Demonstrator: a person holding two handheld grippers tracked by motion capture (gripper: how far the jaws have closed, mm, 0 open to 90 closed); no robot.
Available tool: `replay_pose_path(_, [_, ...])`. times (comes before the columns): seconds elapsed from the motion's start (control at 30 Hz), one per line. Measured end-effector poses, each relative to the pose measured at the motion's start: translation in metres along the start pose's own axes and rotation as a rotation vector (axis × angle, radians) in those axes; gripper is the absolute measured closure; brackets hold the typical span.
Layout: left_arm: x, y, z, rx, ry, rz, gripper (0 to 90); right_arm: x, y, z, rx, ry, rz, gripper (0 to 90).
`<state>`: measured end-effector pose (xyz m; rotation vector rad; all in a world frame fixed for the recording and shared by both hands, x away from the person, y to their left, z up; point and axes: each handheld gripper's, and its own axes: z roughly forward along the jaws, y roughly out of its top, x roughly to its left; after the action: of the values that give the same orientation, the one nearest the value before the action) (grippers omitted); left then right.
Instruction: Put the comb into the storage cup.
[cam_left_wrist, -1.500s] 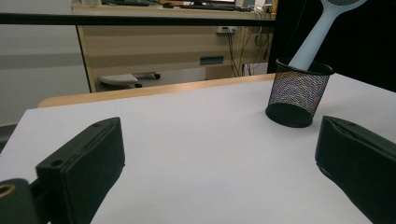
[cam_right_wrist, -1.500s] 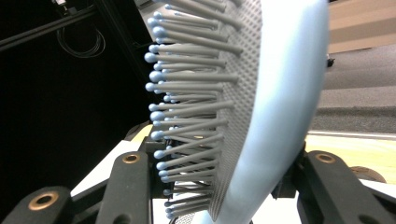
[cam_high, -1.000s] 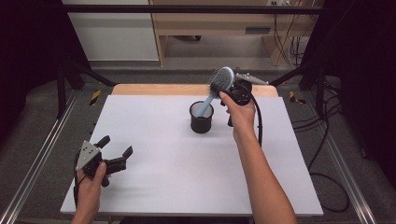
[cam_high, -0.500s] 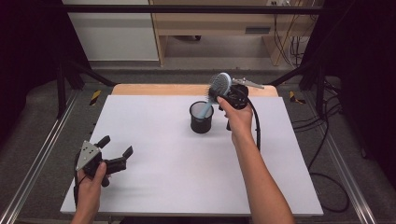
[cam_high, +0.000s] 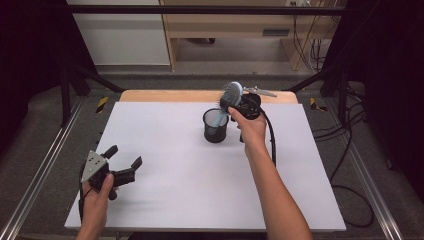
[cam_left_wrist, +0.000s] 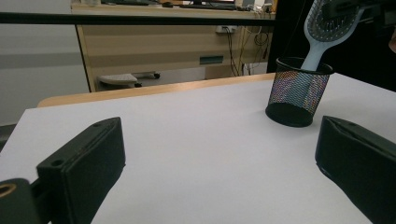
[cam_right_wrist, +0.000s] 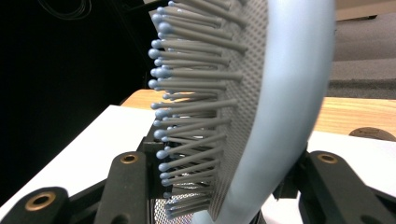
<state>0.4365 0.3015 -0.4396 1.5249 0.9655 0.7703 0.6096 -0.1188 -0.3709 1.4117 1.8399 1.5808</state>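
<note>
The hairbrush (cam_high: 229, 97) sits between your right gripper's (cam_high: 245, 106) jaws, clamped across its head, with its handle pointing down into the mesh cup (cam_high: 215, 126) just below them. Judging by its look, it is a light, stiff plastic paddle: the smooth curved back will be a little slippery against one jaw, while the bristle side gives and springs against the other, so expect it to pivot if you squeeze near an edge. In the right gripper view the bristles (cam_right_wrist: 187, 112) run to the left of the pale back, and the jaws close in on both sides low in the frame; a grip lower, where the head narrows toward the handle, would probably be steadier than one on the bristle pad. The cup looks light too, thin wire mesh with an open top, and a sideways nudge from the handle could tip or slide it on the smooth white table (cam_high: 175, 190). It holds the brush handle; I cannot tell whether anything else lies inside. Your left gripper (cam_high: 115, 170) rests well apart from all this with its jaws spread wide on nothing, the cup ahead and to the right between them.
</note>
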Motion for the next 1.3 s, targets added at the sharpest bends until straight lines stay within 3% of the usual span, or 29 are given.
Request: replay_pose_path(1.3, [-0.0003,-0.0003,0.001,0.005,-0.014,-0.002,1.6,0.0026,-0.0095,0.0102,0.039,-0.019,0.005,51.4])
